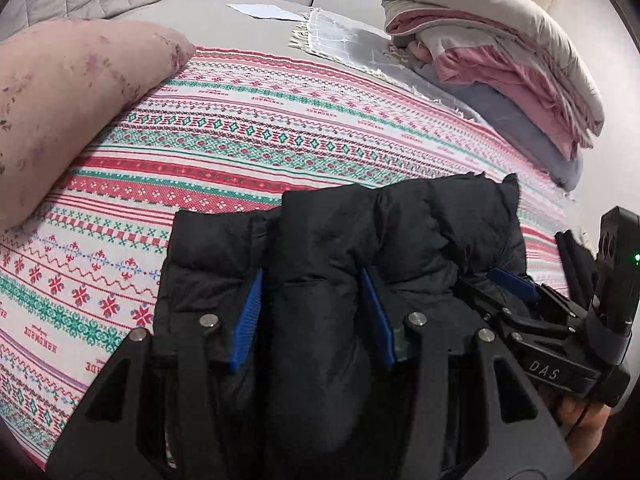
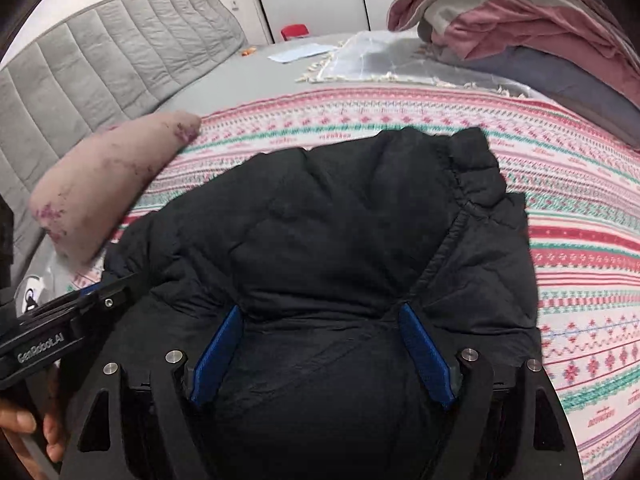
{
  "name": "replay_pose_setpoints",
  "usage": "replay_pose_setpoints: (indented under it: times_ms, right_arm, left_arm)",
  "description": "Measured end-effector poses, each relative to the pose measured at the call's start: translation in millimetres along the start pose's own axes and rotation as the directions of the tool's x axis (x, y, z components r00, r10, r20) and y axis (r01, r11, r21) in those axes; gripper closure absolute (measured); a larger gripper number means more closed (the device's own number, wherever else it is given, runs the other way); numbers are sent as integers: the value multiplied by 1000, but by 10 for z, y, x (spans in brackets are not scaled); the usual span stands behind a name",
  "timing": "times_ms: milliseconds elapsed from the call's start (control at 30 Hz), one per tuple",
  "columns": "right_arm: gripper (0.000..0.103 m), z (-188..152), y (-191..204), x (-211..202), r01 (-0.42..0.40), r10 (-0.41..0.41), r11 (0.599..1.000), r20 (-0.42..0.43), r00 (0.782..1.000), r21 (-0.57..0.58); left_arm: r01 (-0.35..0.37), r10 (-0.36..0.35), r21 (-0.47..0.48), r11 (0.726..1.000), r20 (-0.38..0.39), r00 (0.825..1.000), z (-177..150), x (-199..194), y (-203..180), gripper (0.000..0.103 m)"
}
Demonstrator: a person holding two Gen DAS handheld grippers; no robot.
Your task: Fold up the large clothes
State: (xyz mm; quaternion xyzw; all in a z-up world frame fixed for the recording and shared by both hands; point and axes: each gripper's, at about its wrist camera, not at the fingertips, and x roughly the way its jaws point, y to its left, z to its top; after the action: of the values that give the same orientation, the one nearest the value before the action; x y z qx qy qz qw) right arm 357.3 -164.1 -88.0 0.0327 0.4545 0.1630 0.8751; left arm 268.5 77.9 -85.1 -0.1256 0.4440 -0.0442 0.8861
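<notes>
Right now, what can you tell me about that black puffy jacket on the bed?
The black jacket is a quilted, padded garment of matte, slightly shiny fabric, lying bunched in a thick bundle on the patterned bedspread. A gathered, elasticated edge shows at its far right corner. Padded folds bulge up between the blue pads of both tools: the left gripper and the right gripper each straddle a fold. Whether the pads actually squeeze it cannot be told. It lies apart from the pink pillow.

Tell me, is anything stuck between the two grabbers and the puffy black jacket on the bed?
Nothing visible is. The black jacket bulges right between the blue pads of the left gripper and of the right gripper. The pink pillow and the folded pile lie off to the sides.
</notes>
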Motion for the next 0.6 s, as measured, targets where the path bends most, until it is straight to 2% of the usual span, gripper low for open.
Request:
replay_pose_setpoints:
  times_ms: [200,333,400,500,600]
  right_arm:
    - [20,-37,6,25,23,-23,1000,7,1000,-12]
    - [20,-50,2,-119,5,-4,1000,40,999,-19]
    - [20,-93,-14,-326,-5,6,1000,58,998,-22]
    - [20,-180,-113,-699,-39,39,999,103,994,6]
    - [18,-316,-283,-919,-44,40,998,108,993,42]
  left_arm:
    - [-42,42,37,998,10,999,-12,25,-40,51]
    - [-31,31,45,999,7,1000,-16,-133,-31,51]
    - [-27,27,39,999,11,1000,-35,-301,-14,49]
    - [-5,4,36,999,30,1000,-123,-539,12,38]
    - [40,-40,9,999,3,999,-242,-653,91,34]
